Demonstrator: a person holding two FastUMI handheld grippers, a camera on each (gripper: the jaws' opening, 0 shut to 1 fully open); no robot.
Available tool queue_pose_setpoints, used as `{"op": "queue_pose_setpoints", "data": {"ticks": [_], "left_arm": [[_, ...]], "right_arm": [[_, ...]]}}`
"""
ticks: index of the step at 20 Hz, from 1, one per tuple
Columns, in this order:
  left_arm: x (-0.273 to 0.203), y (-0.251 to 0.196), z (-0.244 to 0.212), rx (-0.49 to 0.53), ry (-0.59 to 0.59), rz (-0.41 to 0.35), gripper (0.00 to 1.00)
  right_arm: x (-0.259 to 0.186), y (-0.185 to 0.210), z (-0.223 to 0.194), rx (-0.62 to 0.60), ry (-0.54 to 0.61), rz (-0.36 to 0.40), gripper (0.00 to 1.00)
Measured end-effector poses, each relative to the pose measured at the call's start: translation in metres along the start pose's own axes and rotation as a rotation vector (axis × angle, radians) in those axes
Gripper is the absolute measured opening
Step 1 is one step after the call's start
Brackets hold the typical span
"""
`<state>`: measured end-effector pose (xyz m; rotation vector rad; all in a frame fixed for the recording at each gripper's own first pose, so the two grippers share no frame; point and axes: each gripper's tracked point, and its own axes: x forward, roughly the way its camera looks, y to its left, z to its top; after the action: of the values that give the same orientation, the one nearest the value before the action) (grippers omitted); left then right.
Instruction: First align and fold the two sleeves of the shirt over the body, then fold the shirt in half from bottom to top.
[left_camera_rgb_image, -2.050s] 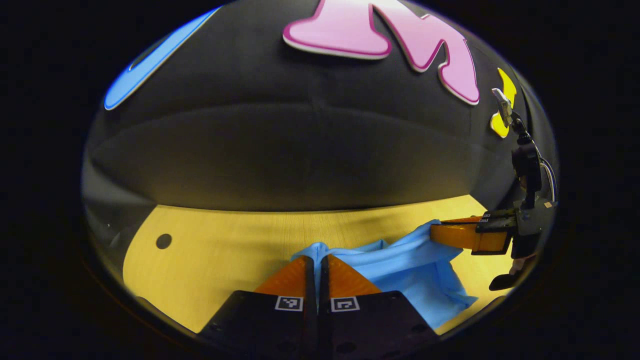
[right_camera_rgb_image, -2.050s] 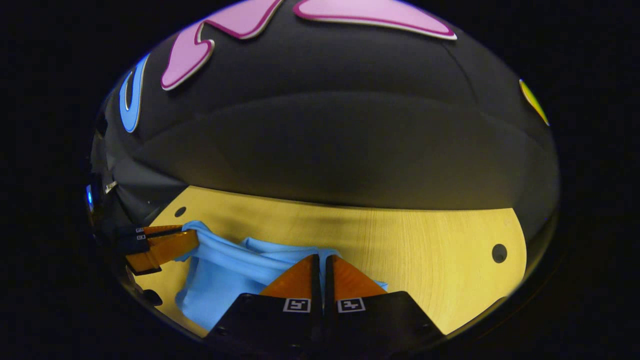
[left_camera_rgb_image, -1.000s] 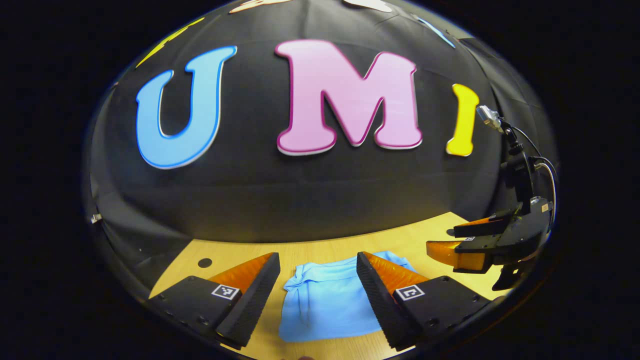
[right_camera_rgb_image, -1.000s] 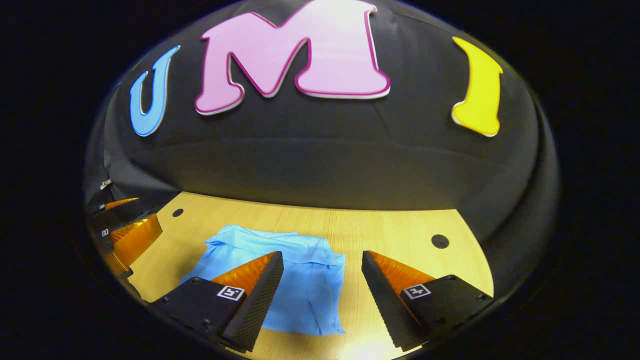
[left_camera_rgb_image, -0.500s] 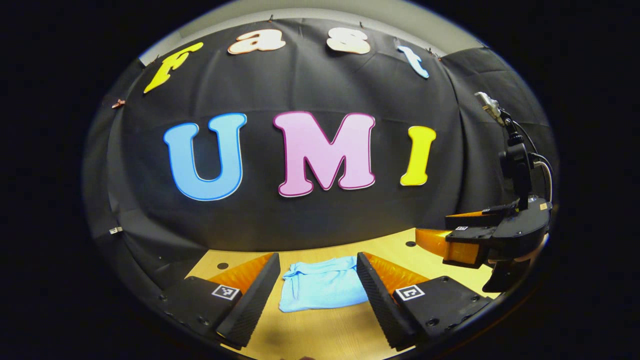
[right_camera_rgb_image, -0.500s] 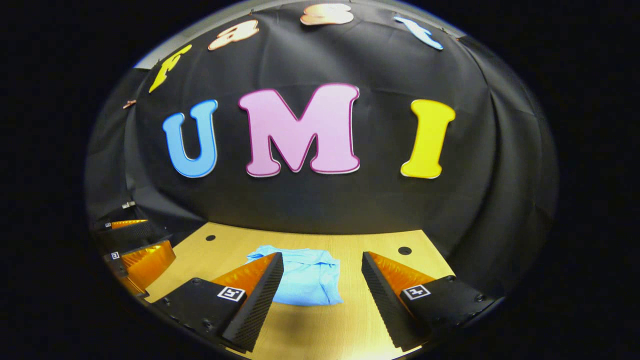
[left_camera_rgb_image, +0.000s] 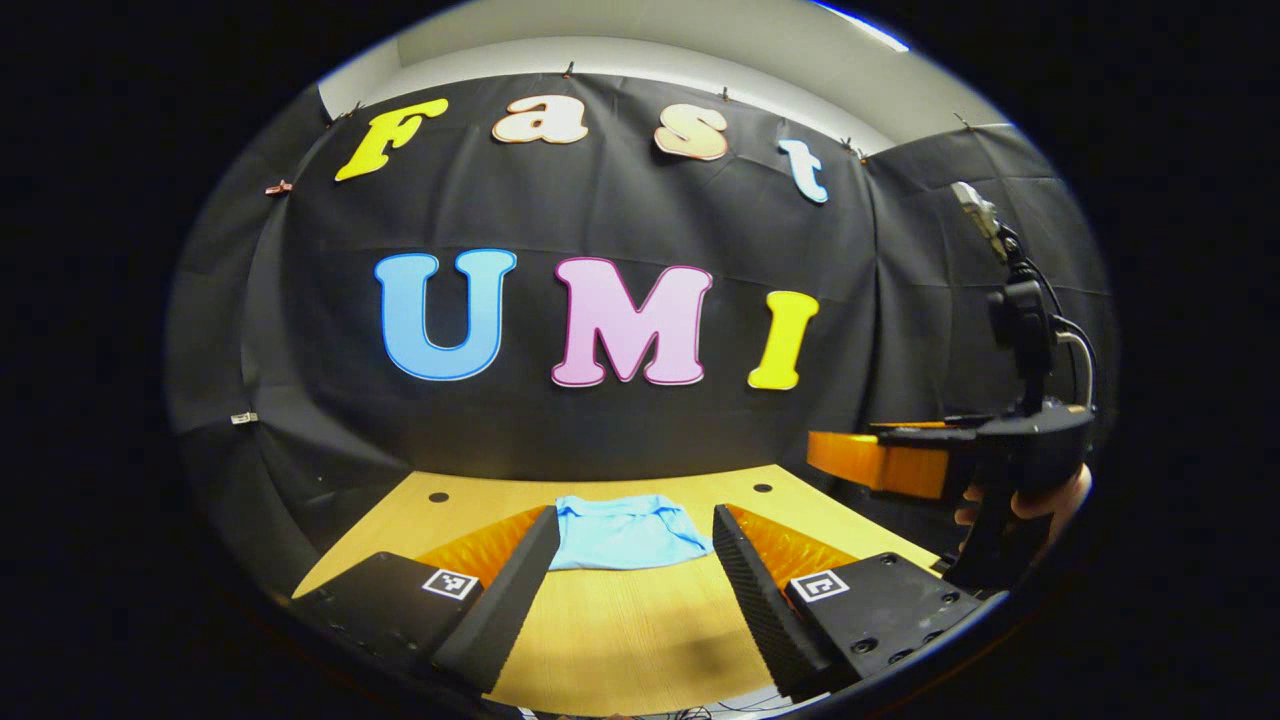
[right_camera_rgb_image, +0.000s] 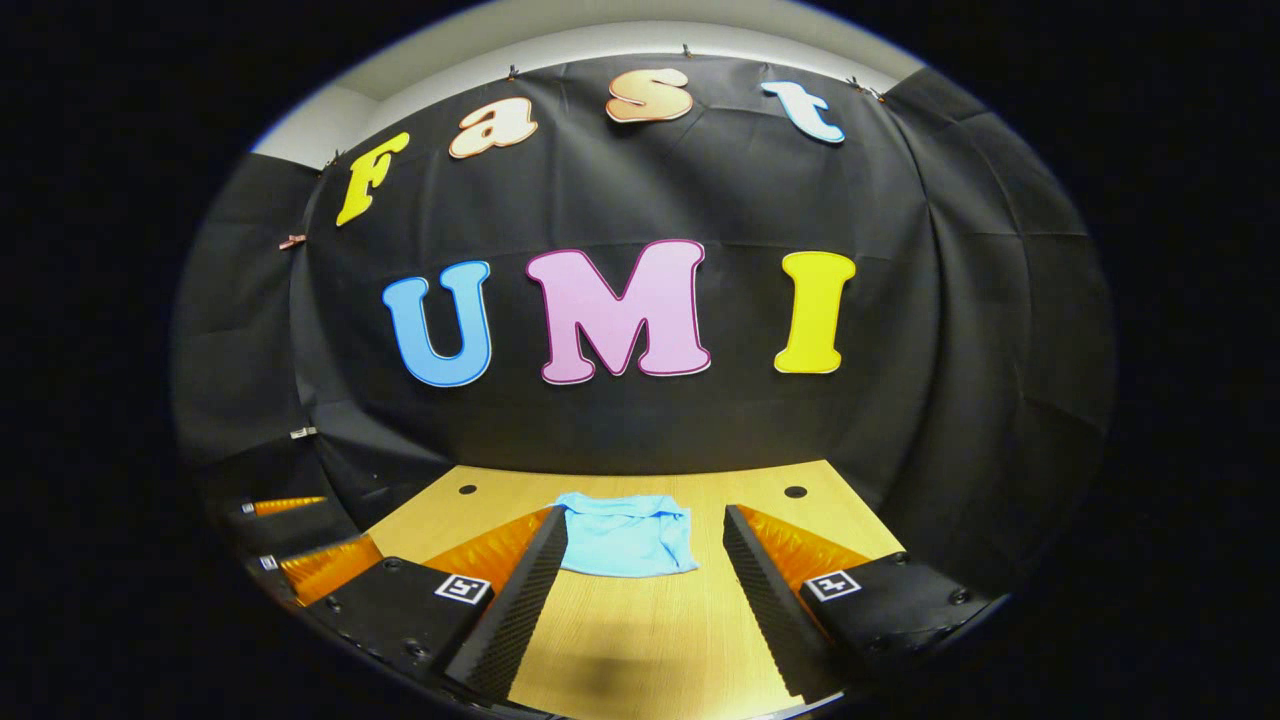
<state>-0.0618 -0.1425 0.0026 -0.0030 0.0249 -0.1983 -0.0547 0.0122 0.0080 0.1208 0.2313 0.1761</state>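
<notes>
A light blue shirt (left_camera_rgb_image: 626, 532) lies folded into a compact rectangle on the far part of the wooden table (left_camera_rgb_image: 620, 630); the right gripper view has the shirt (right_camera_rgb_image: 626, 535) there too. My left gripper (left_camera_rgb_image: 632, 540) is open, held well back from the shirt, nothing between its fingers. My right gripper (right_camera_rgb_image: 645, 545) is open too, also back from the cloth and holding nothing. The right gripper (left_camera_rgb_image: 880, 460) appears at the right of the left gripper view with a hand (left_camera_rgb_image: 1040, 500) on its grip. The left gripper's fingers (right_camera_rgb_image: 310, 560) peek in at the left of the right gripper view.
Bare wooden table (right_camera_rgb_image: 650, 640) stretches between the grippers and the shirt. Small round holes (left_camera_rgb_image: 438, 497) (left_camera_rgb_image: 762, 489) mark the table's far corners. The black cloth wall stands right behind the table's far edge.
Both grippers opened, let go of the shirt and drew back and up. The shirt now lies folded and looks smaller and farther off.
</notes>
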Motion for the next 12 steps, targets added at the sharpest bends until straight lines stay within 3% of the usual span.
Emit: {"op": "queue_pose_setpoints", "data": {"ticks": [3,4,6,12], "left_arm": [[-0.031,-0.008,-0.006,-0.014,-0.024,-0.008,0.97],[-0.039,-0.01,-0.006,-0.035,-0.023,-0.006,0.93],[-0.049,-0.001,-0.009,-0.07,-0.026,0.015,0.98],[-0.055,0.019,-0.002,-0.068,-0.041,0.067,0.97]], "right_arm": [[-0.024,0.001,-0.011,0.015,0.015,-0.003,0.98],[-0.03,-0.001,-0.013,0.018,0.014,-0.008,0.98],[-0.041,0.0,-0.014,0.046,0.009,-0.004,0.98],[-0.06,-0.012,-0.027,0.012,0.021,-0.012,0.98]]}}
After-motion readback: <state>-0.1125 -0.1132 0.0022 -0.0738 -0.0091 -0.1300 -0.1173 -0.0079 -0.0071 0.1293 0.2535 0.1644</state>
